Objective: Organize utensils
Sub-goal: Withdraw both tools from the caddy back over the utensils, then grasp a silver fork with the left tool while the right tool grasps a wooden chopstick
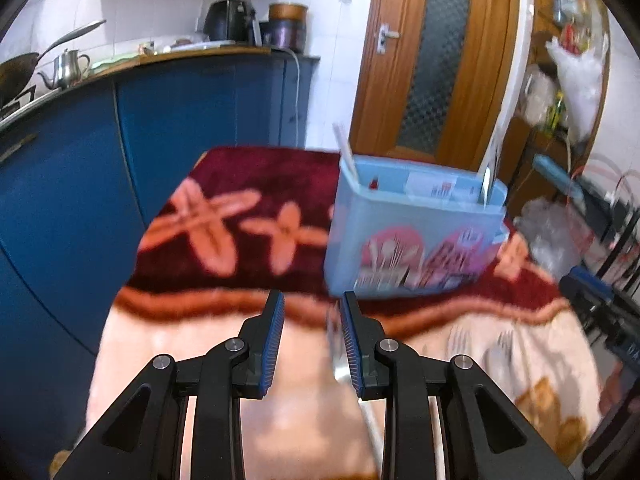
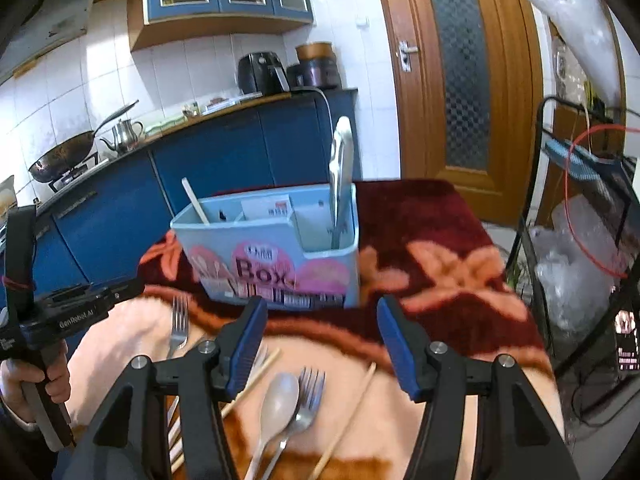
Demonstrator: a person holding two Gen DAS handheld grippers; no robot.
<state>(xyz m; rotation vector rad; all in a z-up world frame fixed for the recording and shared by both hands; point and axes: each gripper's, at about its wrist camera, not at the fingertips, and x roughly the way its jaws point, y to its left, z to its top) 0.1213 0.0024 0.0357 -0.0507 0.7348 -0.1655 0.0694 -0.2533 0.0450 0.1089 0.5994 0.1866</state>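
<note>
A light blue utensil box (image 2: 272, 256) marked "Box" stands on the dark red part of a blanket-covered table (image 2: 460, 216). A white-handled utensil (image 2: 341, 184) stands in its right compartment and a pale stick (image 2: 195, 200) leans in its left one. My right gripper (image 2: 320, 308) is open and empty just in front of the box. Under it lie a spoon (image 2: 280, 396), a fork (image 2: 310, 392), another fork (image 2: 179, 324) and chopsticks (image 2: 348, 420). My left gripper (image 1: 312, 308) is open before the box (image 1: 412, 236). A blurred fork (image 1: 334, 332) lies beside its right finger, not gripped.
A hand (image 2: 24, 384) holds the left gripper's handle at the table's left edge. Blue kitchen cabinets (image 1: 180, 112) run along the left, with a wok (image 2: 64, 156) and kettle (image 2: 124, 132) on the counter. A wooden door (image 2: 460, 80) is behind; a black wire rack (image 2: 580, 240) stands right.
</note>
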